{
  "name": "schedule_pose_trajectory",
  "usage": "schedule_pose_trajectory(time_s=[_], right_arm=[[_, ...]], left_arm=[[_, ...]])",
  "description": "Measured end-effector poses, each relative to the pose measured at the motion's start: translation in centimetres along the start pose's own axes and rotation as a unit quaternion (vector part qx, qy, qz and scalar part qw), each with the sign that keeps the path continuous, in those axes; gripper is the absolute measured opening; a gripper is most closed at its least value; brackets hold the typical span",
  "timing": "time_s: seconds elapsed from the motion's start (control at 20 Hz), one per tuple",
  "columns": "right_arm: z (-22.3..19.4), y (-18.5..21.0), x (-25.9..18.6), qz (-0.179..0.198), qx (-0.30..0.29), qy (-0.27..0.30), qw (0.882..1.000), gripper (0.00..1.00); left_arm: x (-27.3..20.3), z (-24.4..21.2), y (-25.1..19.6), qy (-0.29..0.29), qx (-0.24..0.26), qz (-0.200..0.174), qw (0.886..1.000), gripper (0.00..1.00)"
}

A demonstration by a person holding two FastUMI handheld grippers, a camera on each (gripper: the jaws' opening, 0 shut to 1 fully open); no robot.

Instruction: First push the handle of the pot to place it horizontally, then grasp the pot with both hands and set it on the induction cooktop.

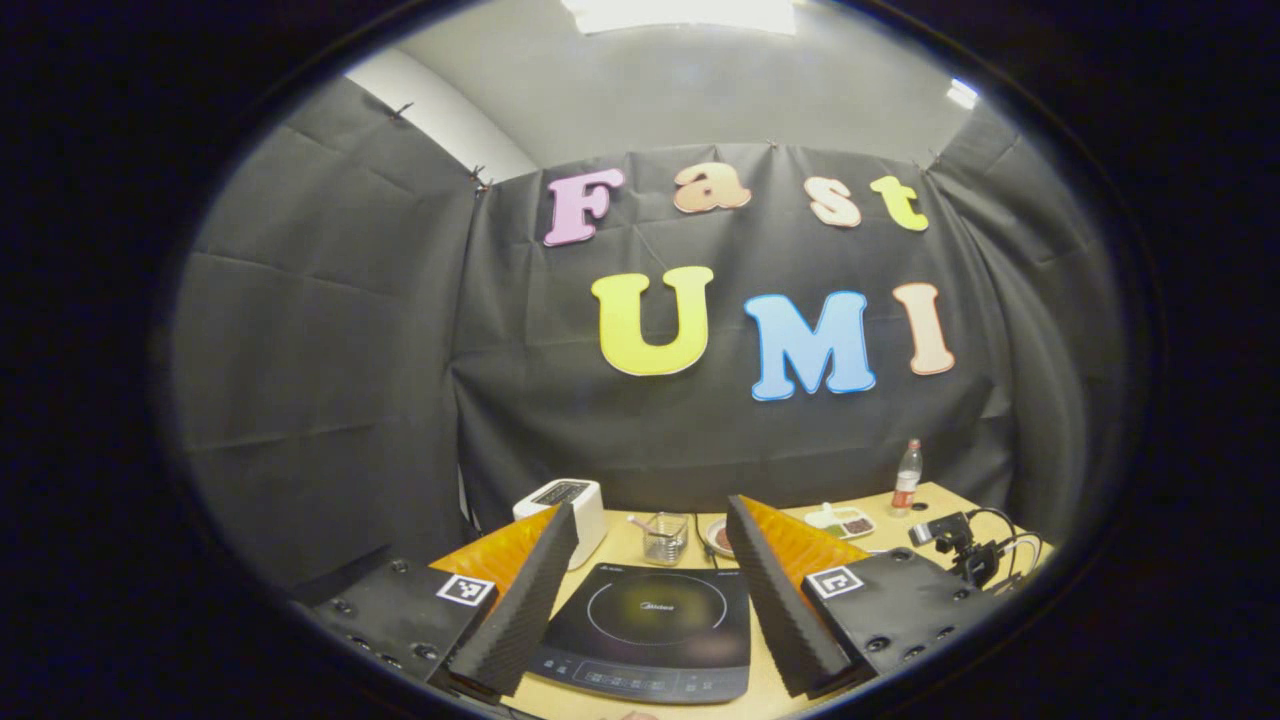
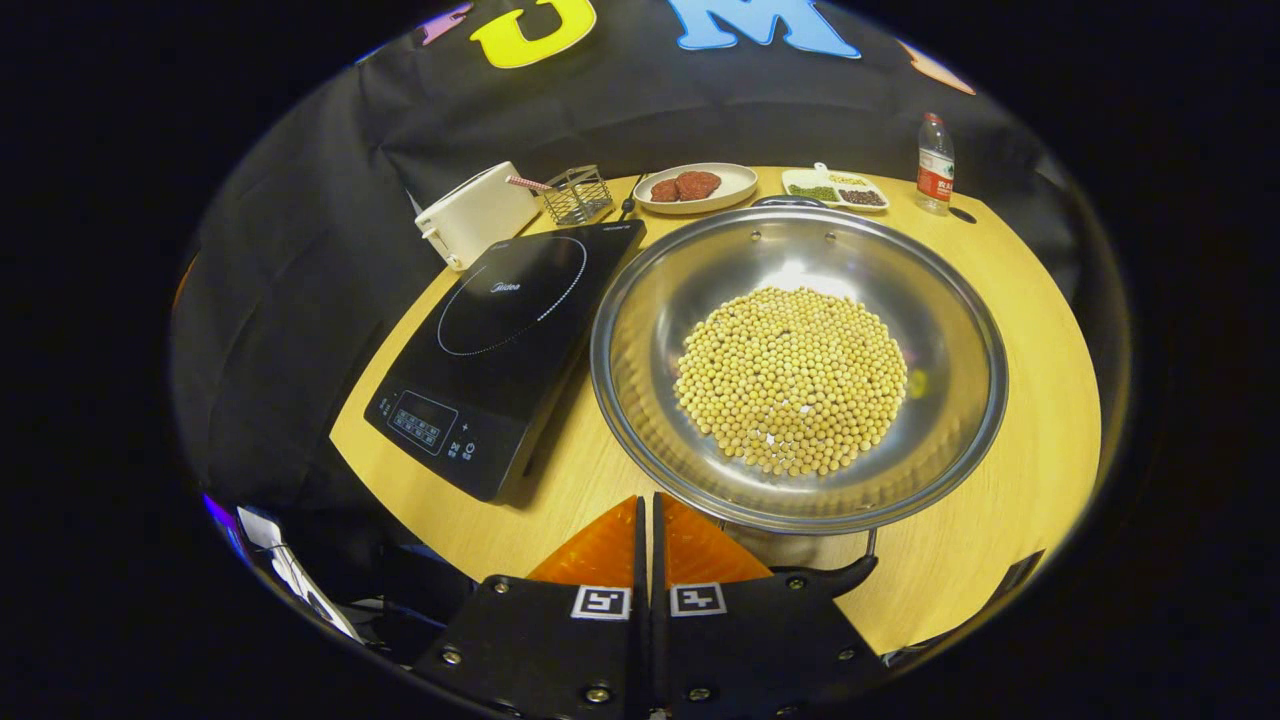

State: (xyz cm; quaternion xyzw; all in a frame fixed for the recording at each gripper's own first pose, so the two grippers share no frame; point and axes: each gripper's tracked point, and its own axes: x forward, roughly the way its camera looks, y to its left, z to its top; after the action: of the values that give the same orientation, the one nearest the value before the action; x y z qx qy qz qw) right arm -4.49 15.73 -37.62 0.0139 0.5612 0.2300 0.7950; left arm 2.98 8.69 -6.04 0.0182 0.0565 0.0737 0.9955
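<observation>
Round wooden table (image 2: 1000,330), shiny steel pot (image 2: 640,330) of beans; left tongs (image 1: 650,590) apart, right tongs (image 2: 650,530) together.

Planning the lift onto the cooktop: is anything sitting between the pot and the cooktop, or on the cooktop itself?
Nothing visible. The pot of beans sits on the table right beside the cooktop, their edges nearly meeting, and the cooktop's glass is bare. The toaster, rack and plate stand behind, out of the path.

A brand name sits printed inside the ring on the cooktop (image 2: 500,335), too small to read for certain. Bottle (image 2: 935,150) label unreadable; square coded tags on the gripper fingers.
</observation>
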Motion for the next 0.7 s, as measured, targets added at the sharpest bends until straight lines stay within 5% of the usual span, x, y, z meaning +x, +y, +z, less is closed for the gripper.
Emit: schedule_pose_trajectory(time_s=[0.45, 0.5, 0.7], right_arm=[[-1.3, -5.5, -1.3, -0.039, 0.013, 0.018, 0.999, 0.01], [-1.2, -6.3, -1.4, -0.045, 0.014, 0.019, 0.999, 0.01], [-1.3, -8.9, -2.0, -0.072, 0.011, 0.026, 0.997, 0.00]], left_arm=[[1.4, 0.0, -4.9, -0.004, 0.003, -0.036, 0.999, 1.00], [1.6, 0.0, -5.4, -0.003, 0.002, -0.039, 0.999, 0.91], [2.8, 0.3, -6.8, -0.007, -0.005, -0.049, 0.999, 0.96]])
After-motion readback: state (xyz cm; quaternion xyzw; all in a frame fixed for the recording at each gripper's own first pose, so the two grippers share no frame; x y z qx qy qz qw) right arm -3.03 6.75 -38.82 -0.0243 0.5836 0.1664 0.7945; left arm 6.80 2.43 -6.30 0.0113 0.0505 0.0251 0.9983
